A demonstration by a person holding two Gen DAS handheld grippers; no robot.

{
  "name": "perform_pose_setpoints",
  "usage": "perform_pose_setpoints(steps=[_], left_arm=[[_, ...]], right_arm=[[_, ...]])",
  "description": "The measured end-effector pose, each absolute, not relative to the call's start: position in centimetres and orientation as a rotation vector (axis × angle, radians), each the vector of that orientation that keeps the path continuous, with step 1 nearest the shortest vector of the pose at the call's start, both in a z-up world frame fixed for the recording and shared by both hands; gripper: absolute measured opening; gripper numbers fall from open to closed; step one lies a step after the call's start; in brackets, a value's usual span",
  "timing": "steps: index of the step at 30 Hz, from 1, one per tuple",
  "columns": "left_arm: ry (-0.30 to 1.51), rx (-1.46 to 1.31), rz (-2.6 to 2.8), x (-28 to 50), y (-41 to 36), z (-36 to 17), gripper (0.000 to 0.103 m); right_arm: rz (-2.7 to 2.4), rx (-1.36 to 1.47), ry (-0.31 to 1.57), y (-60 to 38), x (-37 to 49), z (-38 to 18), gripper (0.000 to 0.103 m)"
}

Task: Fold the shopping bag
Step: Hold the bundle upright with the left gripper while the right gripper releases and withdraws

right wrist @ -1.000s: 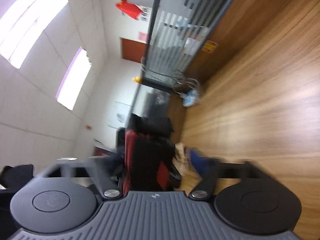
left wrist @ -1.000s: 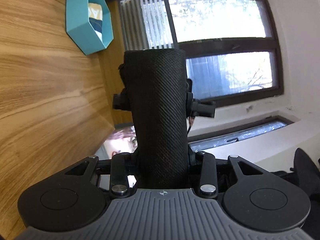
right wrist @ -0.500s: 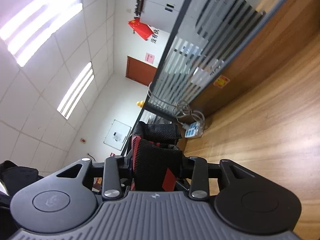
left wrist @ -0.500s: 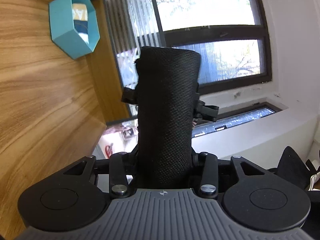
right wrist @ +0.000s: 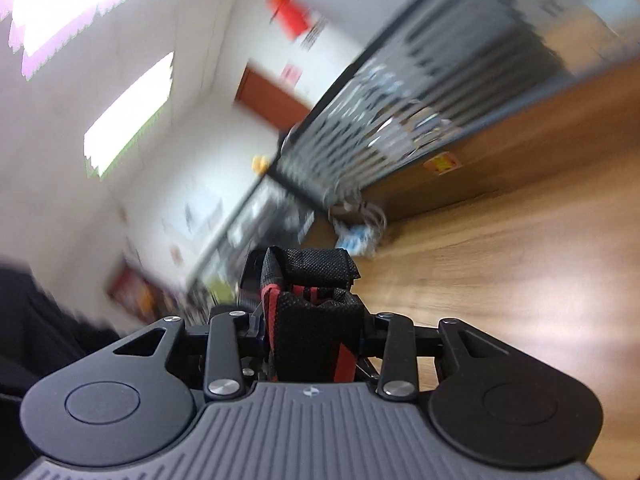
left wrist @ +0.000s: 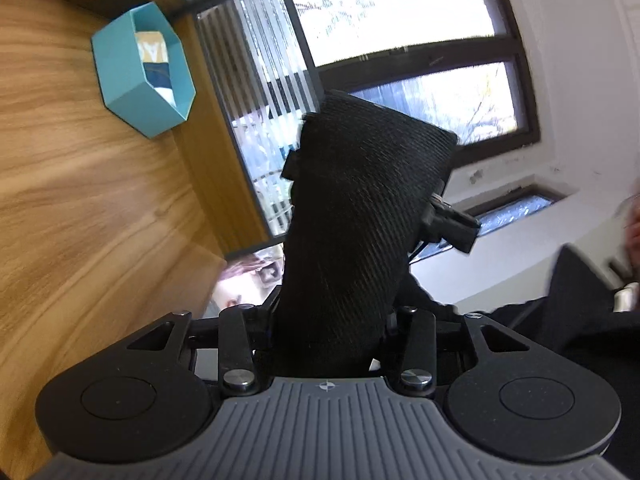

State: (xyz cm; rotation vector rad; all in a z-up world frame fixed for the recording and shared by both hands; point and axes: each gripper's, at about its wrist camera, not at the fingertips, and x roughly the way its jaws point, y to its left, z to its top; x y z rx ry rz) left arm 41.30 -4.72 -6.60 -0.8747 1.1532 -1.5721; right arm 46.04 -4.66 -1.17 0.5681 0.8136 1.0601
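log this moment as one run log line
left gripper: shut on black woven shopping bag | right gripper: shut on bag's black-and-red folded part | wooden table: bag lifted clear | right view blurred

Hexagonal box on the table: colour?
Teal hexagonal box on the wooden table; left wrist view.

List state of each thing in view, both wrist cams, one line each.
left gripper: shut on a thick roll of black woven bag fabric.
right gripper: shut on a bunched black-and-red piece of the bag; its jaws have just been closing.
shopping bag: gathered and held off the table, not laid flat.
teal hexagonal box: open, with something inside.
wooden table: nothing resting on the part shown.
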Motion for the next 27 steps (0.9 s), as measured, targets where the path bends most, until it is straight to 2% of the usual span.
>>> perform_pose_setpoints(steps=[6,14,27], left_arm=[[1.179,-0.939,-1.495,41.4,-6.2,-6.4,0.045],[1.207,-0.929,-1.457,42.3,-12.7,-5.8,0.045],[1.244,-0.951,-1.367,43.4,-18.6,-6.4,0.045]], right_arm=[[1.158,0.476,0.805,-5.2,47.3,-0.2,0.040],[1.195,0.424,0.776,-11.9,48.3,0.8,0.041],[1.254,0.429,0.802,-19.8,50.7,-0.9,0.042]])
